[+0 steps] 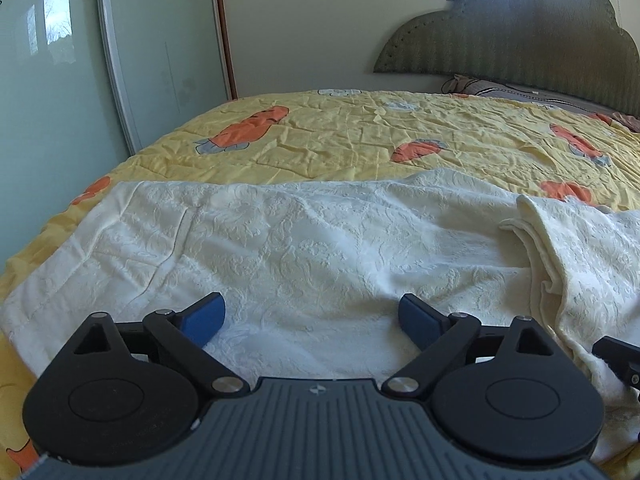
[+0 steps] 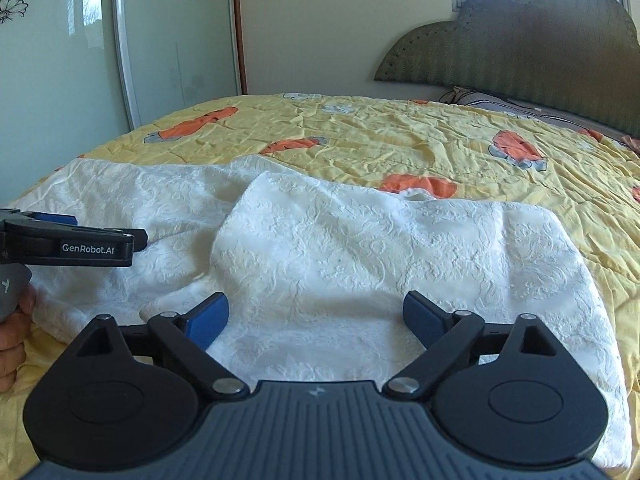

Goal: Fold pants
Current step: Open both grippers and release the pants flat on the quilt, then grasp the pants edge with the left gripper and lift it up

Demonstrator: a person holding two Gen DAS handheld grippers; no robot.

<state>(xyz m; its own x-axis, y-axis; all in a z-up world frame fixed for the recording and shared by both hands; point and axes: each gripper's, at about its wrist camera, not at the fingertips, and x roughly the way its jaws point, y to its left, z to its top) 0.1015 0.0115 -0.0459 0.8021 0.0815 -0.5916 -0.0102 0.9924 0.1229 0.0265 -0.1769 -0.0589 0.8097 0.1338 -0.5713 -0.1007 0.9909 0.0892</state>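
A bed fills both views, covered by a yellow quilt printed with orange carrot shapes. A grey-green padded headboard stands against the far wall on the right, and pale glass sliding doors with flower decals stand on the left.

The pants, white with a raised leafy pattern, lie across the near part of the bed on the quilt. In the right wrist view one portion is folded over on top of the rest, making a thicker upper layer whose slanted edge runs down toward the left. In the left wrist view the same fold shows as a doubled edge at the right.

The left gripper is tilted down toward the cloth, low over the single layer. Its blue-padded fingers stand spread wide, and nothing is pinched between them; the cloth lies beneath the gap. Seen from the right wrist view, this gripper reaches in from the left edge, nearly level, with a hand curled under its grey handle.

The right gripper is also angled down, over the folded layer. Its fingers are likewise spread wide apart and hold nothing. A black part of it shows at the right edge of the left wrist view, just beside the fold.
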